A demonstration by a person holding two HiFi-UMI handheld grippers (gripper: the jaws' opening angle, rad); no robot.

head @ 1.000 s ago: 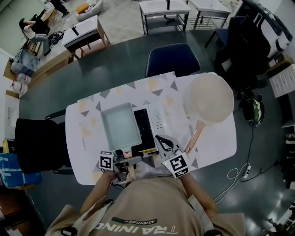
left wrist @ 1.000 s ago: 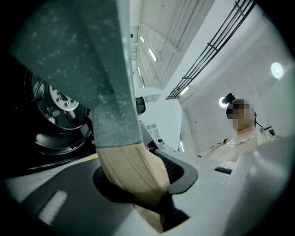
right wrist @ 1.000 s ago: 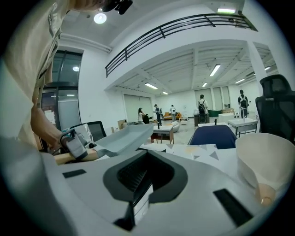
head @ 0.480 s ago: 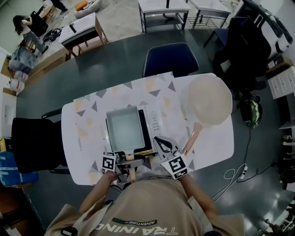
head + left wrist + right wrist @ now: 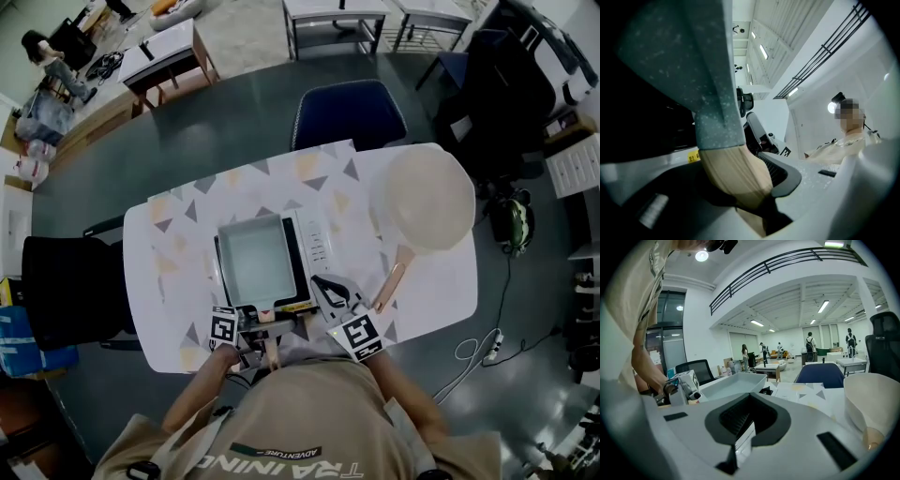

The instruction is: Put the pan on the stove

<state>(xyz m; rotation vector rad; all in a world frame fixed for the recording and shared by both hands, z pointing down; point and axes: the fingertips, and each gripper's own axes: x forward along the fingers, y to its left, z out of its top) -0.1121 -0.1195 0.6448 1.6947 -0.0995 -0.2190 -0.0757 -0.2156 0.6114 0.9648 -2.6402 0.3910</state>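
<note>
Left gripper view is mostly pan (image 5: 684, 56), hiding most of the stove (image 5: 317, 246). My left gripper (image 5: 752, 199) squeezes its wooden handle (image 5: 731, 171); my right gripper (image 5: 740, 423) is pinched together, holding nothing.

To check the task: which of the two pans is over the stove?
The rectangular grey pan, its handle clamped in the left gripper, is over the stove. The round cream pan lies on the table to the right.
</note>
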